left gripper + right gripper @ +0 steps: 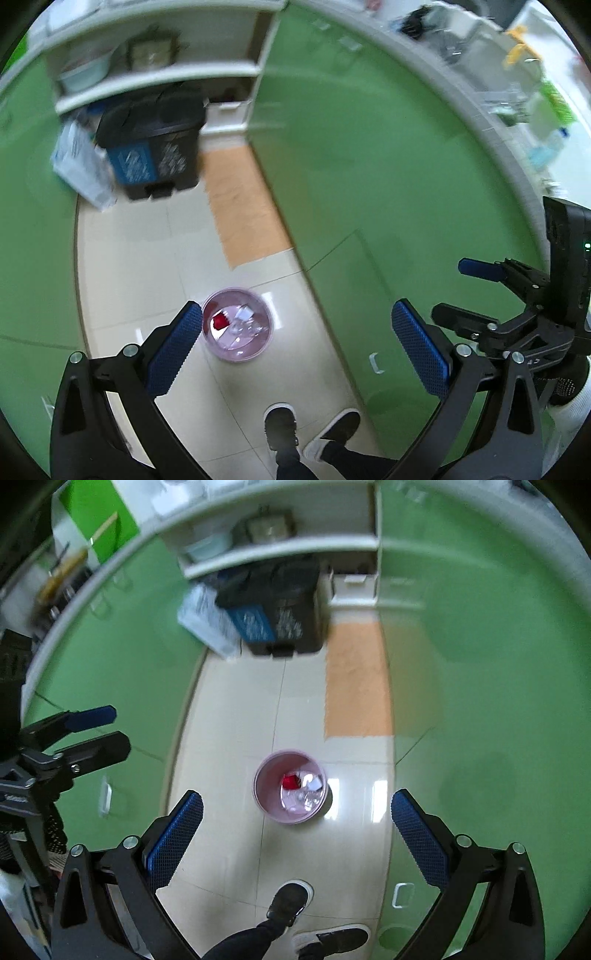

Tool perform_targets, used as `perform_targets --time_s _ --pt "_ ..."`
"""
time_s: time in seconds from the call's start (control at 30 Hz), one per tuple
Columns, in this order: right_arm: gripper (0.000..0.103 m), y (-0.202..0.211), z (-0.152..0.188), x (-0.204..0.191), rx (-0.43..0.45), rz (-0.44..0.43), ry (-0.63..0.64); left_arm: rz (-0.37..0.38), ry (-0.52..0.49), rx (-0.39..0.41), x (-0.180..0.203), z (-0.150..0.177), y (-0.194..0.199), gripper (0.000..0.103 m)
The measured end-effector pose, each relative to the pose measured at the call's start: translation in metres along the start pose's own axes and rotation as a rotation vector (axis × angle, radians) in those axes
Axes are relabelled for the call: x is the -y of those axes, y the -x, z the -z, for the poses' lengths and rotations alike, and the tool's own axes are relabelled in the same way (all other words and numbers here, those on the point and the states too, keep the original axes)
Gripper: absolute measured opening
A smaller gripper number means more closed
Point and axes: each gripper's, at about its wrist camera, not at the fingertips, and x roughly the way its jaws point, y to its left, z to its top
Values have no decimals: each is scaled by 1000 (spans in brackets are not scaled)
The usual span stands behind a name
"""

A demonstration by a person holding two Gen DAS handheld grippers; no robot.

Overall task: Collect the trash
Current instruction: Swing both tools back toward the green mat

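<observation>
A small pink waste bin [236, 326] stands on the tiled floor between green cabinets; it also shows in the right wrist view [290, 786]. It holds a red item [219, 322] and crumpled clear and white trash [308, 792]. My left gripper [297, 347] is open and empty, high above the floor, with the bin under its left finger. My right gripper [295, 834] is open and empty, above and just short of the bin. The right gripper also shows at the right edge of the left wrist view [476, 288].
A black pedal bin with a blue panel [151, 147] and a white bag [83, 166] stand at the far end under a white shelf [280, 550]. Green cabinet doors [369, 166] line both sides. The person's shoes [291, 901] are below. Worktop clutter [517, 74] sits upper right.
</observation>
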Motion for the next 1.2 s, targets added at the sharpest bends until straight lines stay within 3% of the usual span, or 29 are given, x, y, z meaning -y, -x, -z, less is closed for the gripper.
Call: perform_targets --time_s 0.3,0.57,0.87,1.2 --pt "98 179 16 53 189 147 -139 73 -187 80 114 -53 98 100" --pt "98 302 70 119 320 325 -320 180 -368 113 223 -80 130 100" --pt "98 368 131 182 360 414 -472 271 -552 85 339 -82 128 100" --pt "98 392 166 225 370 418 -528 279 -662 41 425 -65 106 100"
